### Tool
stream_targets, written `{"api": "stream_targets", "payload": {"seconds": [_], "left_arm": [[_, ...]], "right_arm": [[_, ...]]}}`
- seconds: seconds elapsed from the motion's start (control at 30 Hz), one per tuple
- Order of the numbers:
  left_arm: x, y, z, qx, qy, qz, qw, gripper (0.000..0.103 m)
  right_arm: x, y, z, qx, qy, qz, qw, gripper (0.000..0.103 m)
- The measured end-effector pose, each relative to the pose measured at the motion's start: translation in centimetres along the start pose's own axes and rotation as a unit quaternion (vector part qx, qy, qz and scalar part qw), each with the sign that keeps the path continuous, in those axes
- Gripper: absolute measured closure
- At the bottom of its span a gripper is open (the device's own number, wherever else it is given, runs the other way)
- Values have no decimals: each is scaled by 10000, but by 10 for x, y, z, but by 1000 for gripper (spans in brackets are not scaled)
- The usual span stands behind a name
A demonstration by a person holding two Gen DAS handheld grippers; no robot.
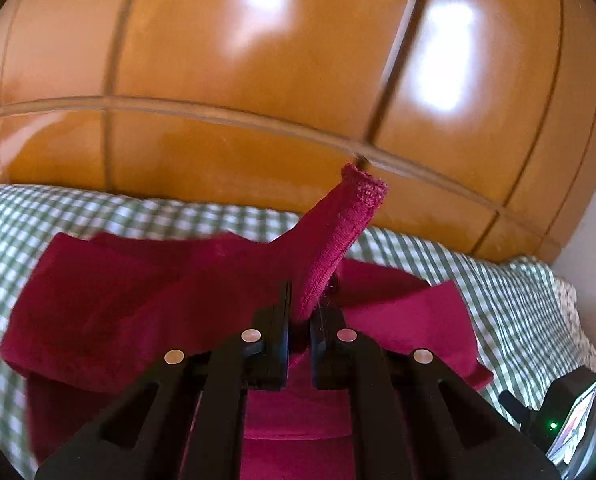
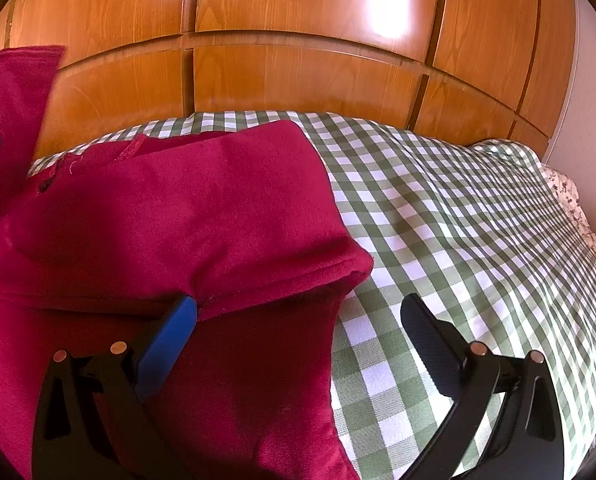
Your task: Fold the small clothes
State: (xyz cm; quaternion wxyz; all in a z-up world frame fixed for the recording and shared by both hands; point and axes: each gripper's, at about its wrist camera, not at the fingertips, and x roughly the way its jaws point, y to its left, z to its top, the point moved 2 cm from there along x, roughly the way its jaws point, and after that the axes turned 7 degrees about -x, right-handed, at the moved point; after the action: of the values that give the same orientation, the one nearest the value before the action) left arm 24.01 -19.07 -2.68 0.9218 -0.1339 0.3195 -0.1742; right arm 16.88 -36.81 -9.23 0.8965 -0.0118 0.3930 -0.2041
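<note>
Black left claw (image 1: 300, 312) clamps ribbed knit cuff (image 1: 338, 236) of crimson garment (image 1: 110, 300); right claw (image 2: 298, 312) splayed wide, released, over gingham bedcover (image 2: 458, 216).

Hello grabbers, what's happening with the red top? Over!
Left gripper shut on a ribbed edge of the red top, lifted. Right gripper open, blue finger tucked under a fold. Checked cloth beside it bare.

Black fingers (image 2: 426, 336), one blue (image 2: 170, 336), silver rivets.

One red garment (image 2: 186, 216), one checked cloth (image 2: 438, 216) (green and white), two claws (image 1: 300, 320) (image 2: 298, 320)
</note>
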Motion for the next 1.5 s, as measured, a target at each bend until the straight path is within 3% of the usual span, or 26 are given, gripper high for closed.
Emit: {"api": "stream_targets", "payload": {"seconds": [0.23, 0.3, 0.33, 0.37, 0.4, 0.47, 0.53, 0.57, 0.67, 0.73, 0.8, 0.9, 1.0, 1.13, 1.2, 1.23, 1.3, 1.33, 1.4, 1.43, 1.5], "left_arm": [[39, -24, -33, 168, 618, 8, 9979, 96], [42, -21, -40, 159, 769, 15, 9969, 91], [41, -18, -43, 130, 824, -79, 9965, 83], [38, -15, -45, 122, 886, -196, 9958, 66], [33, -11, -46, 132, 953, -308, 9949, 42], [11, 1, -45, 118, 666, -443, 9967, 26], [-7, 17, -41, 52, 354, -399, 9986, 25], [-12, 26, -39, 8, 280, -307, 9991, 25], [-32, 74, -33, -333, -139, 444, 9984, 25], [-37, 103, -30, -449, -312, 1079, 9927, 25], [-39, 132, -30, -558, -384, 1699, 9831, 34], [-37, 165, -36, -1059, -142, 1915, 9757, 35], [-36, 171, -37, -1182, -108, 1911, 9744, 35], [-28, 162, -40, -926, 6, 2096, 9734, 35], [-28, 162, -41, -937, -17, 2076, 9737, 35], [-30, 163, -41, -957, -42, 2043, 9742, 35], [-38, 166, -41, -1053, -183, 1877, 9764, 34], [-41, 168, -41, -1093, -251, 1825, 9768, 34], [-44, 171, -40, -1180, -313, 1727, 9774, 34], [-41, 172, -40, -1195, -242, 1747, 9770, 34], [-29, 173, -40, -1157, 8, 1887, 9752, 34]], "right_arm": [[2, 1, 0, 8, 45, 14, 10000, 2], [2, 1, 0, 20, 44, 30, 10000, 2], [2, 1, -1, 27, 44, 39, 10000, 2], [2, 0, -1, 35, 46, 49, 10000, 2], [2, 0, -1, 41, 48, 55, 10000, 2], [2, 0, -1, 52, 49, 59, 10000, 2], [2, 0, -1, 52, 42, 59, 10000, 2], [1, 0, -1, 54, 33, 57, 10000, 2], [-3, -1, -1, 56, -72, 28, 10000, 2], [-10, -3, -1, 103, -285, 86, 9995, 2], [-20, -7, -1, 193, -588, 285, 9977, 2], [-37, -10, 1, 250, -979, 784, 9918, 4], [-42, 0, 14, 66, -1015, 1337, 9858, 26], [-21, 22, 38, 327, -482, 2434, 9682, 34], [-7, 36, 43, 448, -141, 2722, 9611, 42], [5, 43, 45, 545, 104, 2865, 9565, 58], [21, 51, 48, 648, 458, 2853, 9552, 87], [22, 50, 51, 686, 428, 2712, 9591, 93], [18, 47, 54, 687, 305, 2480, 9658, 95], [19, 49, 54, 589, 294, 2329, 9703, 101], [25, 56, 49, 220, 355, 2162, 9755, 100]]}}
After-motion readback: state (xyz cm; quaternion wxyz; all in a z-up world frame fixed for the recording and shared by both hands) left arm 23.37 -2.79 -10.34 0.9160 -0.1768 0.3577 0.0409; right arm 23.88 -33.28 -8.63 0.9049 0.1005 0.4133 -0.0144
